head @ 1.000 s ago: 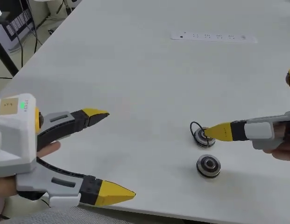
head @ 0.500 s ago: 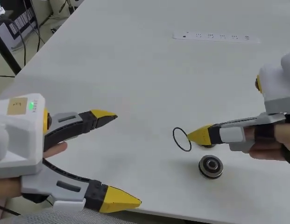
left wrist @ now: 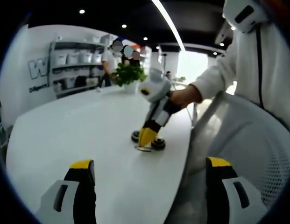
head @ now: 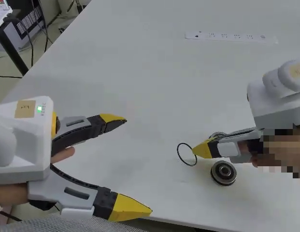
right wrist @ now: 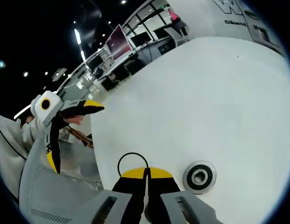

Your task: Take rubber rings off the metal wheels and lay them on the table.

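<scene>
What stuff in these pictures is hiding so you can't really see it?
- Head view: the far wheel sits mostly behind the right gripper.
- Right gripper view: the rubber ring has its lower part behind that gripper's yellow tips.
- Head view: the power strip has sockets too small to count.

I get the white table (head: 140,72) bright and evenly lit from overhead in the head view, with only a soft shadow under the metal wheel (head: 223,172). Both gripper views bend hard at the edges. In the left gripper view a ceiling light strip (left wrist: 166,21) glares and the shelves (left wrist: 72,65) blur.
</scene>
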Action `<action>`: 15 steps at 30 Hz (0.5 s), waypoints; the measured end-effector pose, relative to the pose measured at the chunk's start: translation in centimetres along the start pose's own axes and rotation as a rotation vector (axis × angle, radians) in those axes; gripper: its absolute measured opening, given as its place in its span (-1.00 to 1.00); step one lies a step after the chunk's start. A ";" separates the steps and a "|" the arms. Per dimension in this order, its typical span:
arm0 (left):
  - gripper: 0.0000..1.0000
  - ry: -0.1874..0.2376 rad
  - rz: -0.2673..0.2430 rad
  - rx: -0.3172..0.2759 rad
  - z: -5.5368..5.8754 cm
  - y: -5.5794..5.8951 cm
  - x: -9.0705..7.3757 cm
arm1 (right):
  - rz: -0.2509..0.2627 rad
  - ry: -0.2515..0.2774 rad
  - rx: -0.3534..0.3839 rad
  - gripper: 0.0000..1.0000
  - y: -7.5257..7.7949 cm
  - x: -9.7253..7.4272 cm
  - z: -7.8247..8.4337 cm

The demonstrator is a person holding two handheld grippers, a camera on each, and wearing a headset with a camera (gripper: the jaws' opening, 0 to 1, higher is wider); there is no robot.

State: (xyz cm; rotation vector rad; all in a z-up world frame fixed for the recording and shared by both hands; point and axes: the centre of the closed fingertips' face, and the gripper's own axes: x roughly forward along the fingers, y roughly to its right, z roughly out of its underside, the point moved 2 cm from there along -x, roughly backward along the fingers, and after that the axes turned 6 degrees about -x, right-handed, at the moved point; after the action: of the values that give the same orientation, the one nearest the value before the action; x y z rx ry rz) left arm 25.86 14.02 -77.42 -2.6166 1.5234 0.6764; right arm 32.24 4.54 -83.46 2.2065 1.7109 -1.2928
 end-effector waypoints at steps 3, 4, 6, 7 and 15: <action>1.00 -0.010 0.004 0.006 0.1 0.1 0.0 | 0.021 -0.013 -0.024 -1.00 0.3 0.2 0.3; 1.00 -0.011 0.006 0.004 0.1 0.1 0.0 | 0.021 -0.017 -0.027 -1.00 0.4 0.2 0.4; 1.00 -0.007 0.010 -0.008 0.0 0.1 0.1 | 0.025 -0.015 -0.028 -1.00 0.5 0.3 0.5; 1.00 -0.006 0.010 -0.010 0.0 0.1 0.1 | 0.029 -0.015 -0.028 -1.00 0.6 0.4 0.5; 1.00 -0.023 0.006 0.007 0.2 0.1 -0.1 | 0.031 -0.027 -0.043 -1.00 0.4 0.3 0.7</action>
State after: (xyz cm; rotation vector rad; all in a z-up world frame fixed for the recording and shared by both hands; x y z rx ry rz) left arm 25.66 14.06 -77.57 -2.5904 1.5250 0.6981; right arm 32.23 4.30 -84.28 2.1728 1.6723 -1.2606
